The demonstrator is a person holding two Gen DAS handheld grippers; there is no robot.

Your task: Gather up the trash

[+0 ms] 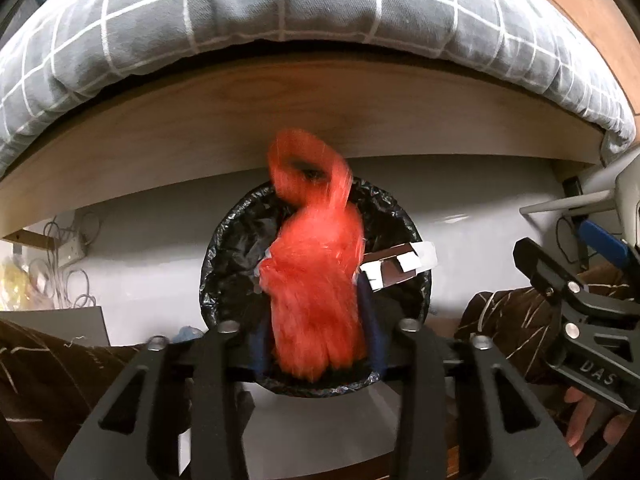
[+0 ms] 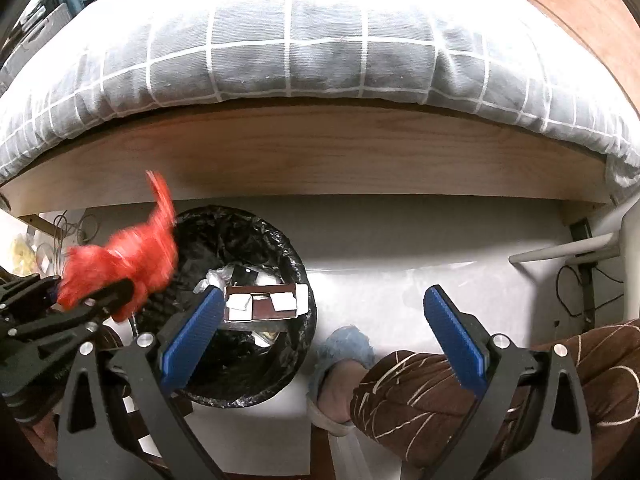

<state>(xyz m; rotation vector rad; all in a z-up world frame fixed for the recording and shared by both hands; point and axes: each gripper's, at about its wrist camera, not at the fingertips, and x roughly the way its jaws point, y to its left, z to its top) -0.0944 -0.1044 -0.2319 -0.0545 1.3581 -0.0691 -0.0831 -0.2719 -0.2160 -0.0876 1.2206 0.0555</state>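
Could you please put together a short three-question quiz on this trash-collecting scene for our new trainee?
1. True or false: the right gripper is clamped on the brown box.
2. What lies between the fingers of the left gripper? A) a blue slipper B) a red plastic bag C) a cable
3. What lines the trash bin?

Key
1. False: its jaws stand wide apart with nothing between them, and the box already lies in the bin.
2. B: the red plastic bag hangs between them over the bin.
3. A black plastic liner.
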